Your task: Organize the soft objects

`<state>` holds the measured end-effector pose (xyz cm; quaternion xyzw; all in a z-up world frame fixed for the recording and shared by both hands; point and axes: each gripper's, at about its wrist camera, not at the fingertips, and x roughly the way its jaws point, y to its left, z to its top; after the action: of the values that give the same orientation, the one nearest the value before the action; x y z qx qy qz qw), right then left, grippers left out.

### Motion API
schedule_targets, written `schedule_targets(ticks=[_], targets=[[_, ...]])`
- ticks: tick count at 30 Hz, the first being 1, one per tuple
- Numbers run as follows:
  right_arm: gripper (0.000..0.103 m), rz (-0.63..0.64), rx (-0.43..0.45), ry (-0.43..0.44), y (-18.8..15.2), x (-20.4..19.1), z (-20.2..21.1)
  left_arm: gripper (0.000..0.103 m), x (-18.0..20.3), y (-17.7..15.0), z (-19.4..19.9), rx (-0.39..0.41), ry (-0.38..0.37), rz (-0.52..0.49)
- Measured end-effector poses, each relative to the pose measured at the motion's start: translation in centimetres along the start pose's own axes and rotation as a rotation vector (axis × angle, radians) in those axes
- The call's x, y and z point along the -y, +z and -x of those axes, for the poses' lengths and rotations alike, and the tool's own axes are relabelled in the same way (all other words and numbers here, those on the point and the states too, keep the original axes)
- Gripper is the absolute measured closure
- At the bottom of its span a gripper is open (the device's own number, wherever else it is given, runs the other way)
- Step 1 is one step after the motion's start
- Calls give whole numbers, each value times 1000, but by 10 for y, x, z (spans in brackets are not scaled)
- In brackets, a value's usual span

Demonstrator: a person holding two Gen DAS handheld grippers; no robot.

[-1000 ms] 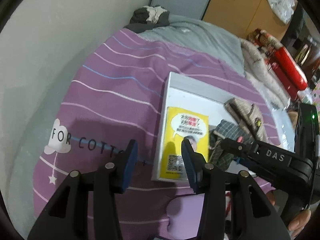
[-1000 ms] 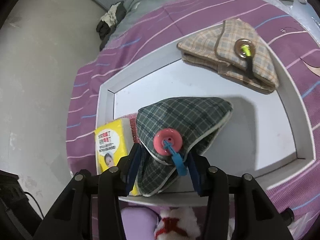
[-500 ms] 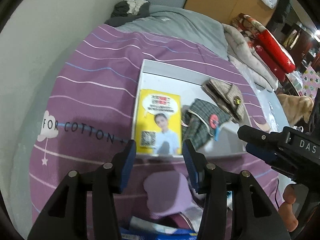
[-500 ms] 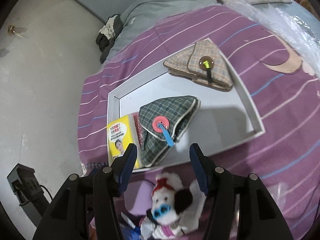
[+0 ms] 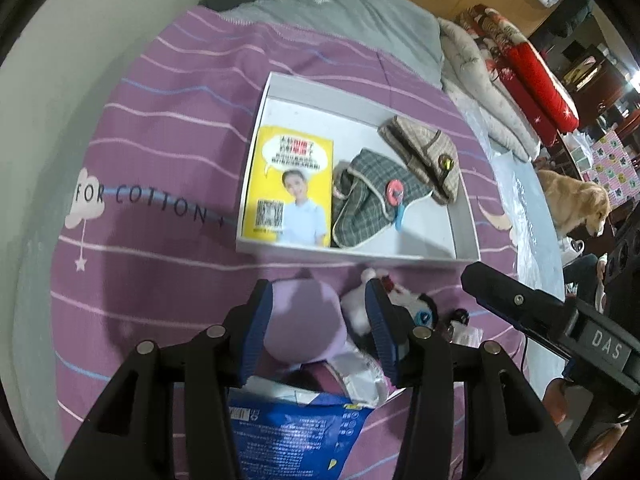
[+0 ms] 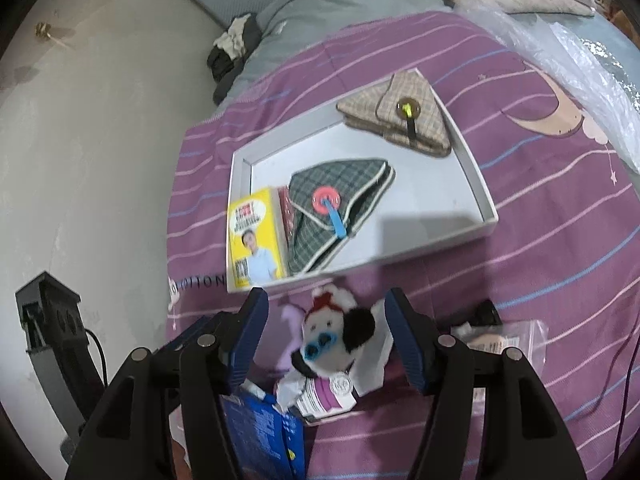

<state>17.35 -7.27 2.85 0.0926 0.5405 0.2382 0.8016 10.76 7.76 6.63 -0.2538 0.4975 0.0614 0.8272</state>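
A purple striped bedsheet [image 5: 168,128] covers the bed beside a pale wall [image 6: 80,128].

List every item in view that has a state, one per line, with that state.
left gripper: open, empty
right gripper: open, empty, around plush toy
green plaid pouch: buttoned, in white tray
beige plaid pouch: buttoned, in tray
yellow packet: flat in tray

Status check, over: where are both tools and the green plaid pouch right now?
Left tool open, empty. Right tool open, poised over plush toy. Green plaid pouch lying in white tray, beside yellow packet. Nothing blocking the plush.
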Motion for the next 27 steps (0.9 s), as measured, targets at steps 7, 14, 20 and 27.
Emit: schedule_targets(ticks=[7,14,20,27], targets=[[42,-13,-68,-41,-4,15,-15,53,-4,-2,-17,-92,-17,20],[49,-77,-81,-69,2,43,-21,53,14,-4,-20,-113,-61,-34],[74,-139,-121,2,4,58,-31,53,34,-8,-20,-116,-80,-109],[76,-172,-169,39,4,67,-50,53,48,-13,-20,-127,-121,-180]])
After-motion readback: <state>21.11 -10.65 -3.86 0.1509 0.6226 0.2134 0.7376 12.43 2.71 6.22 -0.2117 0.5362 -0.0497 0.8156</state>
